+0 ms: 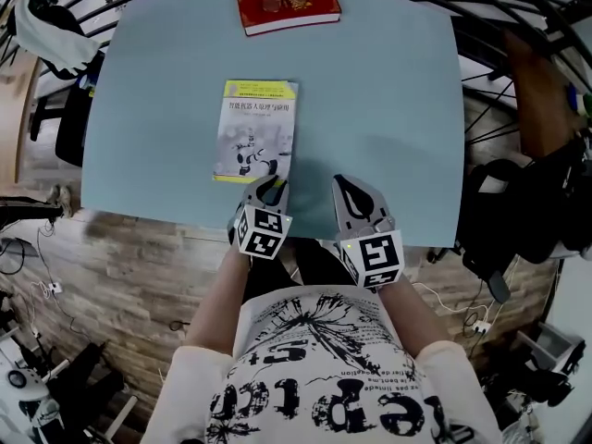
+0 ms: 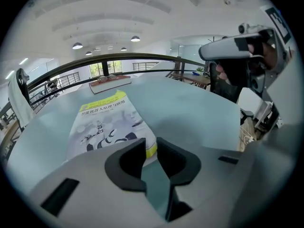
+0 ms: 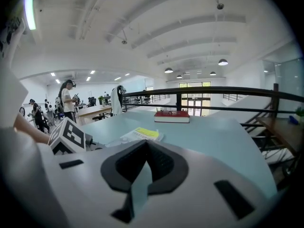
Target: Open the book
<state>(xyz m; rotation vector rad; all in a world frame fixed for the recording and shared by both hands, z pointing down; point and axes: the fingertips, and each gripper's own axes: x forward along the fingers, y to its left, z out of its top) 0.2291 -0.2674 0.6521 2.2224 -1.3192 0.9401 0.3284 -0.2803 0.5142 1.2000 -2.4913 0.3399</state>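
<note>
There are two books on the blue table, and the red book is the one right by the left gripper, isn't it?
Not quite. The book right by the left gripper is the white and yellow book. The red book lies at the far edge of the blue table, as the head view shows. You are right that there are two books on the table.

on the white book (image 1: 256,129) we see a dark line of chinese characters under a yellow band, too small for us to copy surely. the red book (image 1: 288,5) bears gold print (unreadable). the left gripper (image 1: 269,189) and right gripper (image 1: 349,191) each carry black-and-white square codes. the shirt (image 1: 324,377) shows big black lettering we cannot read.
</note>
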